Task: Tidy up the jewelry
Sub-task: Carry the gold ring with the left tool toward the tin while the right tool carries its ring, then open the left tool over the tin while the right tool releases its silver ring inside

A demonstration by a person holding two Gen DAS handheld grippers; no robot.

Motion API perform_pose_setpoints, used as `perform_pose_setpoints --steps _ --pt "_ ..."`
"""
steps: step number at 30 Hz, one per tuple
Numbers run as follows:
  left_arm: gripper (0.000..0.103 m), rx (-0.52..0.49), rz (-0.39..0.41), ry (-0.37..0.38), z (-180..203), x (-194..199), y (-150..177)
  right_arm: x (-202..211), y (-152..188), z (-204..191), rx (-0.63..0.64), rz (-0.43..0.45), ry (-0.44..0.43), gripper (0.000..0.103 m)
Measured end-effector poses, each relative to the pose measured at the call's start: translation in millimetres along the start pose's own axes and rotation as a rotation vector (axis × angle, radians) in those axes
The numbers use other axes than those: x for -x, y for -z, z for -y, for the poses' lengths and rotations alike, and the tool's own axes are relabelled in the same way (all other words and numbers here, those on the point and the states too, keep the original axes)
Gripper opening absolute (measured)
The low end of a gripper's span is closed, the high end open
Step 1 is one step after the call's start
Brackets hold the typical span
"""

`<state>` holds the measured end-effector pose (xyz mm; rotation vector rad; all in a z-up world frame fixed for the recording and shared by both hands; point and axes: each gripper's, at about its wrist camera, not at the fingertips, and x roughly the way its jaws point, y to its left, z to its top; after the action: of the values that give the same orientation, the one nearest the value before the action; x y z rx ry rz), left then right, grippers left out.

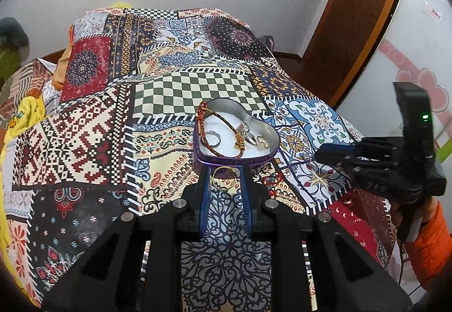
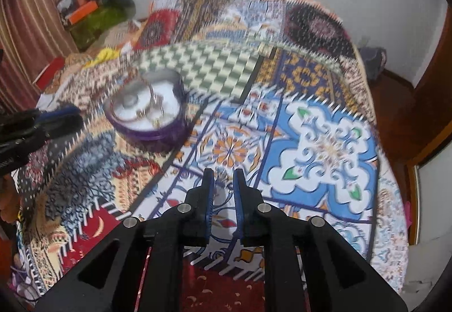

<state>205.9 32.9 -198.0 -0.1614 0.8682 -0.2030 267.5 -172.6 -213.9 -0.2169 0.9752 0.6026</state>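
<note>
- Two views, left wrist first: the left gripper is clamped on a gold ring, pinched between its blue fingertips just short of the near rim of the heart-shaped tin.
- The tin sits on the patchwork bedspread towards its right edge, beside the green-and-white checked patch; inside, on white padding, lie a braided red cord bracelet — draped over the tin's left rim — and several silver rings.
- At the bedspread's right edge the right gripper shows side-on, a small silvery piece at its blue tips, an orange sleeve behind it.
- Right wrist view, blurred: the right gripper points down at the bedspread, jaws narrowly apart around a small silvery trinket — whether the pads press it I cannot tell.
- The tin lies up and left of it, well apart.
</note>
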Motion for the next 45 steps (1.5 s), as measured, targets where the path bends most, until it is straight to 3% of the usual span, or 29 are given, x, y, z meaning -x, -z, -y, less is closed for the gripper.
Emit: perform_pose_setpoints --steps 11,19,34,45 --pt "0.02 -0.008 -0.027 -0.003 1 -14 5 -24 -7 -1 0.034 -0.044 0.003 0.012" --pt "0.02 -0.003 -0.009 -0.006 -2 -8 2 -23 -8 2 0.004 -0.027 -0.028 0.009" --pt "0.02 -0.01 0.062 0.004 -3 12 -21 44 -38 -1 -0.015 0.167 -0.03 0.009" --pt "0.02 -0.043 0.052 0.02 3 -4 -32 37 -57 -28 0.014 0.197 -0.1 0.009"
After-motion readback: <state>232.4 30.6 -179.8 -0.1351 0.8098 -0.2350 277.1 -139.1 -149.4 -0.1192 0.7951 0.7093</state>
